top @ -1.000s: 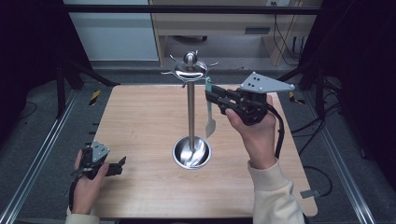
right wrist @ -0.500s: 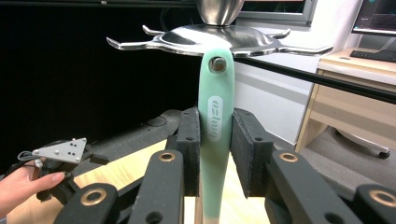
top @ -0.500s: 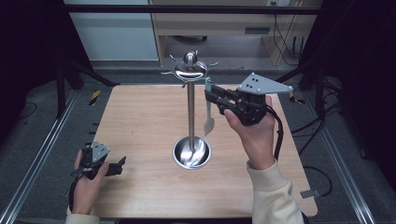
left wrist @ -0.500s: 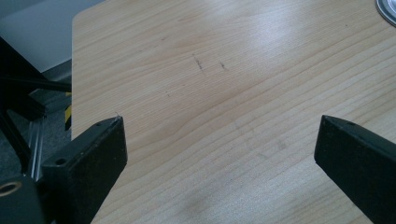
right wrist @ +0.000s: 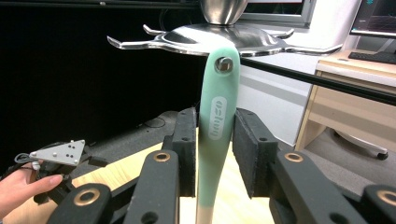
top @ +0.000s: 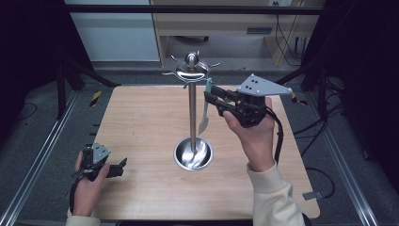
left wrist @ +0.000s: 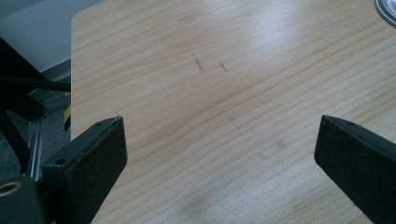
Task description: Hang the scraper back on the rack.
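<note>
Right claw [right wrist: 215, 154] pinches the mint-green utensil handle [right wrist: 215, 126] just beneath the steel rack's hooked crown [right wrist: 219, 39]. Judgement: keep handle upright, align its hanging hole with a hook. Left claw [left wrist: 219, 149] spread, over the desk [left wrist: 210, 84].

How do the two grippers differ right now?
The right gripper is raised beside the metal stand, its jaws shut on a mint-green utensil near the stand's hooks. The left gripper sits low over the table, jaws wide open with nothing between them. Both are black, hand-held, and carry a grey plate on top.
</note>
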